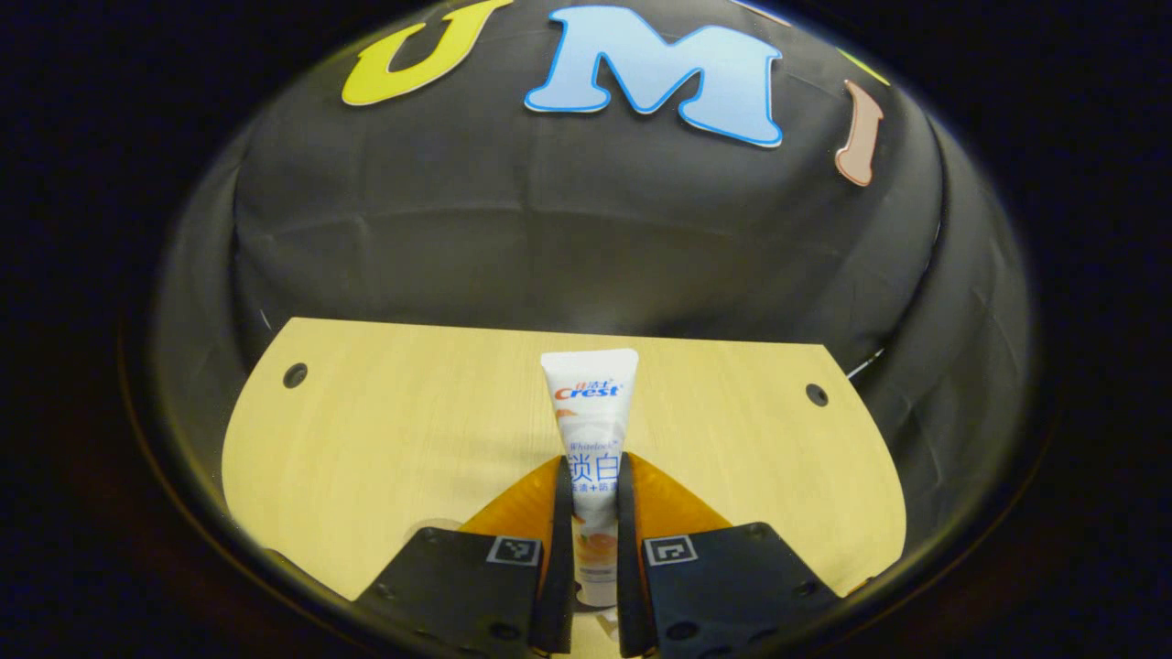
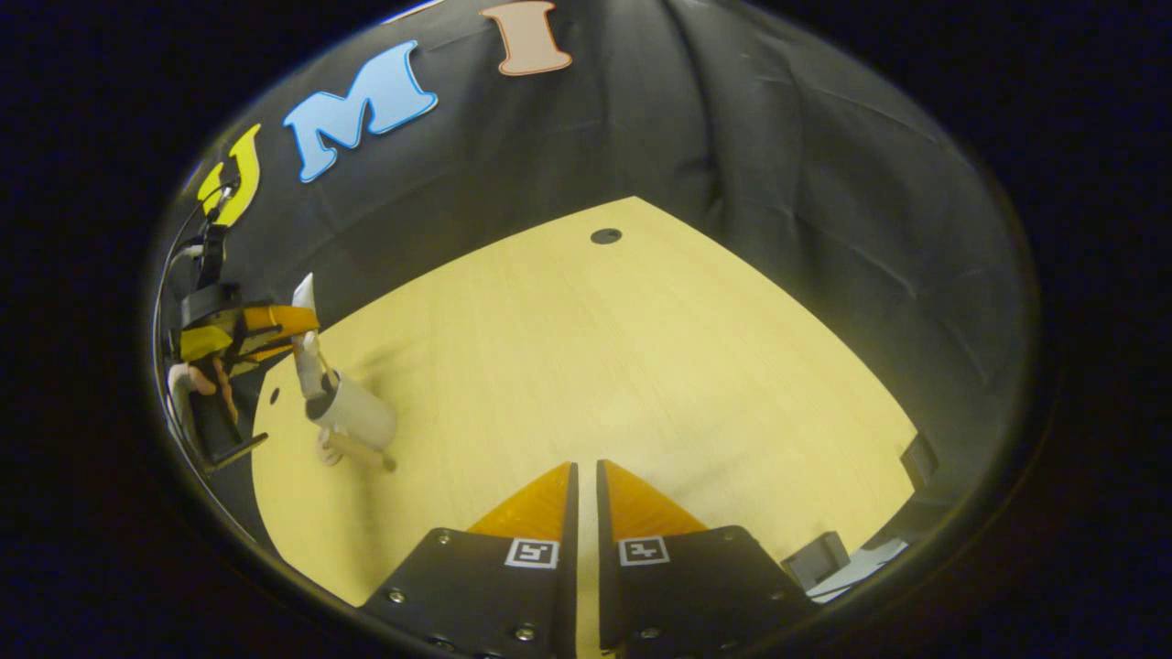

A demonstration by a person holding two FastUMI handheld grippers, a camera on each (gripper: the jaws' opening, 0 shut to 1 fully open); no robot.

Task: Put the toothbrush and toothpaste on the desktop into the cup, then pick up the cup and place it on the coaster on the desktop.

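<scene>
White toothpaste tube w/ red-blue logo, standing upright, crimped flat end up, clamped between left gripper fingers. In right gripper view, same tube's lower end sits inside a white cup near desk's left edge; a wooden-handled item, prob. toothbrush, lies beside cup.

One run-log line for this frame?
left gripper: shut on toothpaste, lifted | right gripper: shut, holding nothing | cup: on desktop, beneath the toothpaste
</scene>
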